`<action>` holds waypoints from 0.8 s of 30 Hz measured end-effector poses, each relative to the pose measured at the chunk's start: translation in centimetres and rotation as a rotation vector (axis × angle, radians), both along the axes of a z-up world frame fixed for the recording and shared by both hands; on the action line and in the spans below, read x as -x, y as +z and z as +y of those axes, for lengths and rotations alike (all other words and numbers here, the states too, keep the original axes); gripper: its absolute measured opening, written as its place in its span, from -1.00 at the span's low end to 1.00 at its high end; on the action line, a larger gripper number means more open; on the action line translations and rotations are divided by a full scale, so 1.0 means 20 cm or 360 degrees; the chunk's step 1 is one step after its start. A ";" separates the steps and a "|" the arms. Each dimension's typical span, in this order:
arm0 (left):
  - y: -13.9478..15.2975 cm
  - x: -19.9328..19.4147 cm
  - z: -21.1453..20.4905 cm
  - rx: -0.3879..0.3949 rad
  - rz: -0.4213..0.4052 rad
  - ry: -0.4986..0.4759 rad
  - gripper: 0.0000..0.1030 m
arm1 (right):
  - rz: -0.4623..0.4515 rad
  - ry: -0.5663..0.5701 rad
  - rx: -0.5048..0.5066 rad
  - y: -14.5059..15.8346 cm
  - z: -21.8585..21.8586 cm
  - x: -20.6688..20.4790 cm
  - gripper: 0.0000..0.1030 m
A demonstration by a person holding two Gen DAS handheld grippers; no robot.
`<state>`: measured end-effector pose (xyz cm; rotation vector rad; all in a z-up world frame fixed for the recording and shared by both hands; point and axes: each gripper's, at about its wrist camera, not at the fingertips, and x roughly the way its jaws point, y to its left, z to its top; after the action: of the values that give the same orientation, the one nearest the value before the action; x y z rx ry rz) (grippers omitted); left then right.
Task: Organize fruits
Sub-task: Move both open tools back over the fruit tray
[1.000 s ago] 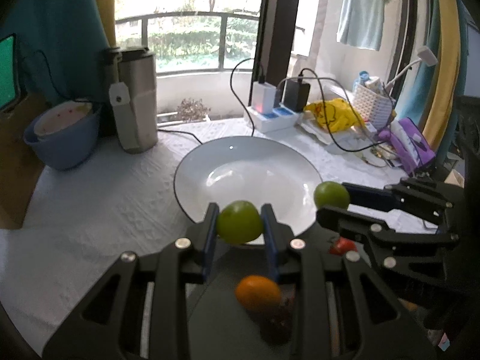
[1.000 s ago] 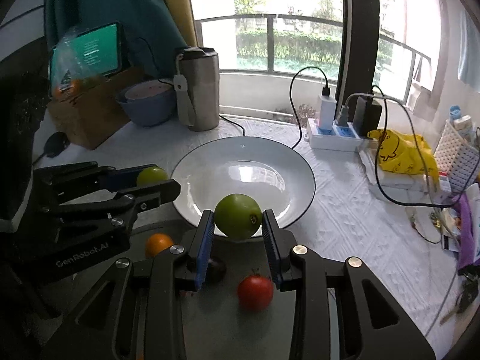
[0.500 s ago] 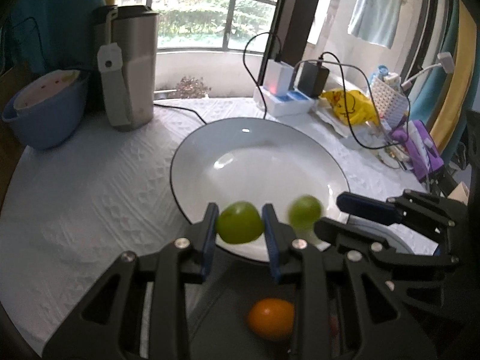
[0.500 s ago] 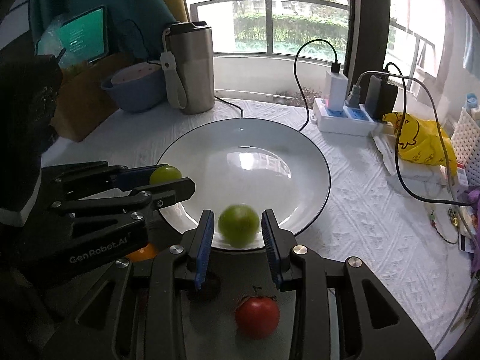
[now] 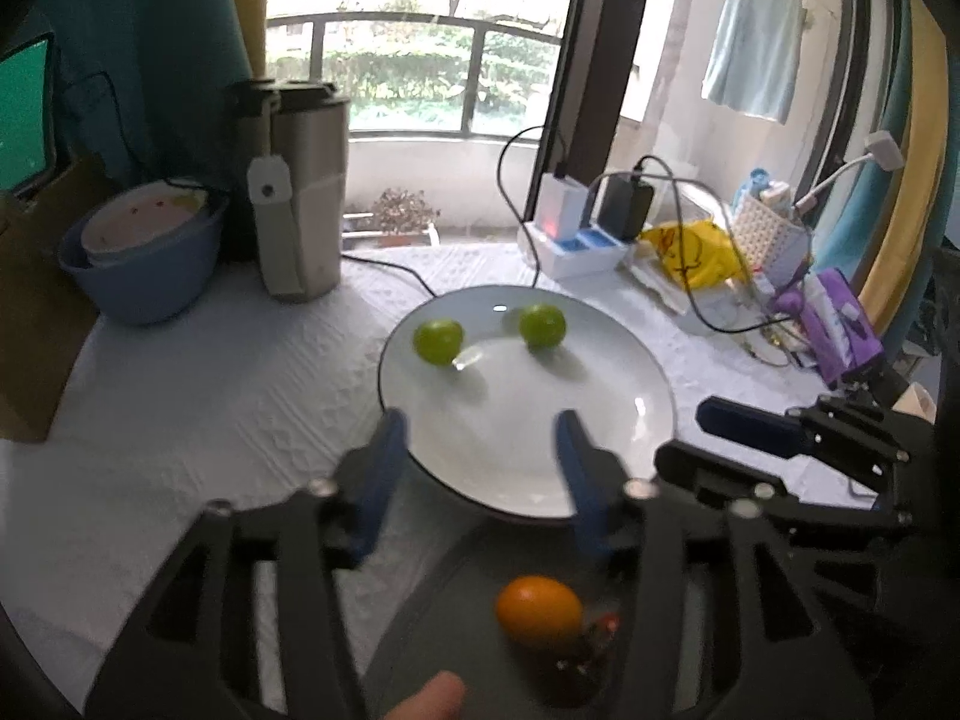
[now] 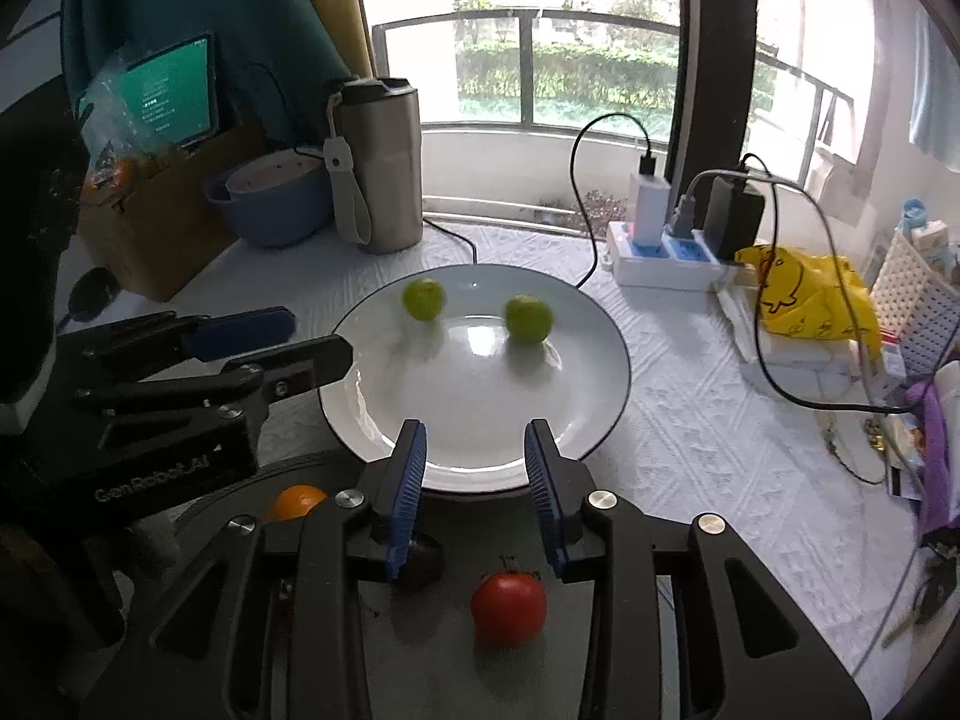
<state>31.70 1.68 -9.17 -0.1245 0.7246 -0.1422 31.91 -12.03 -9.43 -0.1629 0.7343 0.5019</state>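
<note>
Two green fruits lie on the far part of the white plate (image 5: pixel 630 450) (image 6: pixel 372 420): the left green fruit (image 5: pixel 438 341) (image 6: pixel 423 298) and the right green fruit (image 5: pixel 542 327) (image 6: pixel 528 318). My left gripper (image 5: pixel 477 450) is open and empty above the plate's near rim; it also shows from the side in the right wrist view (image 6: pixel 282 339). My right gripper (image 6: pixel 477 468) is open and empty at the near rim; it also shows in the left wrist view (image 5: pixel 720 438). An orange fruit (image 5: pixel 538 610) (image 6: pixel 297 501), a red tomato (image 6: pixel 509 609) and a dark fruit (image 6: pixel 420 561) lie on a grey tray (image 6: pixel 432 648) below the grippers.
A steel tumbler (image 6: pixel 378 165), a blue bowl (image 6: pixel 270 204) and a cardboard box with a tablet (image 6: pixel 150 180) stand at the back left. A power strip with chargers and cables (image 6: pixel 672 252), a yellow bag (image 6: pixel 804 294) and a white basket (image 6: pixel 918 306) crowd the right.
Both grippers opened and let go of their green fruits, which now lie on the far part of the plate. Both grippers drew back toward the near rim.
</note>
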 end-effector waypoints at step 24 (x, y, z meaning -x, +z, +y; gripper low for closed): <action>0.14 0.46 -0.05 -0.0070 -0.0112 0.0009 0.74 | -0.0147 -0.0150 -0.0040 0.19 -0.26 0.41 0.10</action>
<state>22.59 0.58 -6.29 -0.0793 0.6568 -0.1243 23.78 -17.24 -5.69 -0.1263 0.6420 0.4111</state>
